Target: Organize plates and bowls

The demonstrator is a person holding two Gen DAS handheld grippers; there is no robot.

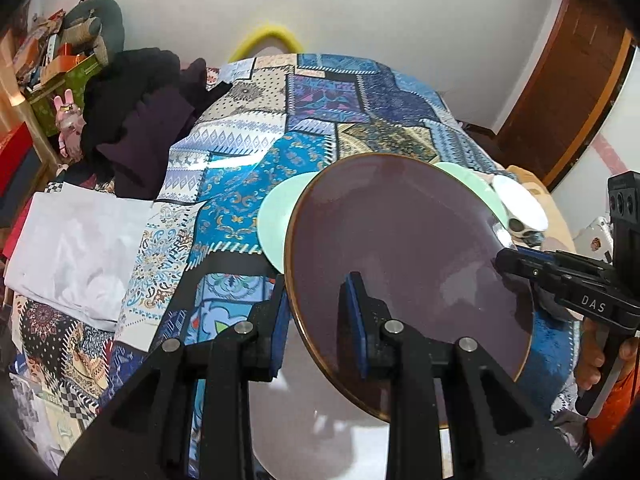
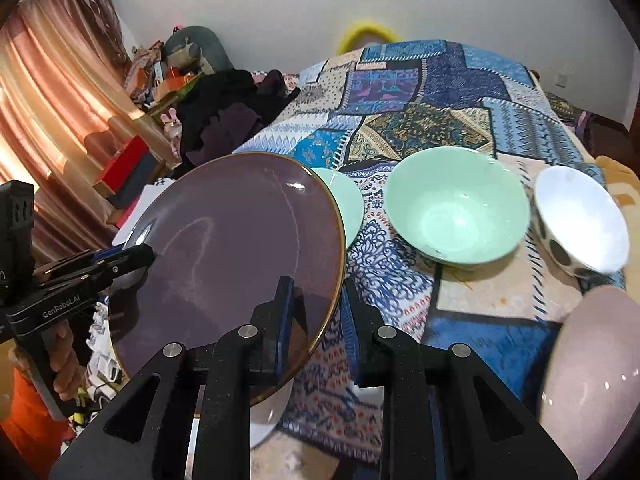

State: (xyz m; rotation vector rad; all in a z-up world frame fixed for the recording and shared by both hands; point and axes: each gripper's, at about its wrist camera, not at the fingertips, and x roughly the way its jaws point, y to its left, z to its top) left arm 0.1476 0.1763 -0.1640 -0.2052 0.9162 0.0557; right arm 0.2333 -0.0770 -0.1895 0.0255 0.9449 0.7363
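Purple plate [image 2: 224, 248] w/ gold rim; mint bowl [image 2: 456, 212]; white bowl [image 2: 580, 220], blk spots.

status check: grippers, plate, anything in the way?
Left gripper and right gripper both clamp purple plate, lifted, tilted. Green bowl, spotted bowl ahead on cloth.

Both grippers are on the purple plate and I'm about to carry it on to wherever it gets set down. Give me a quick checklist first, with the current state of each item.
1. Left gripper straddles the purple plate rim: ok.
2. Right gripper straddles the opposite rim: ok.
3. Pads pressing the plate firmly: cannot tell.
4. Plate level: not ok, it is tilted.
5. Plate lifted off the patchwork cloth: ok.
6. Landing spot: cannot tell; the green bowl, white spotted bowl and mauve dish sit to its right, and a green plate is partly hidden behind it.
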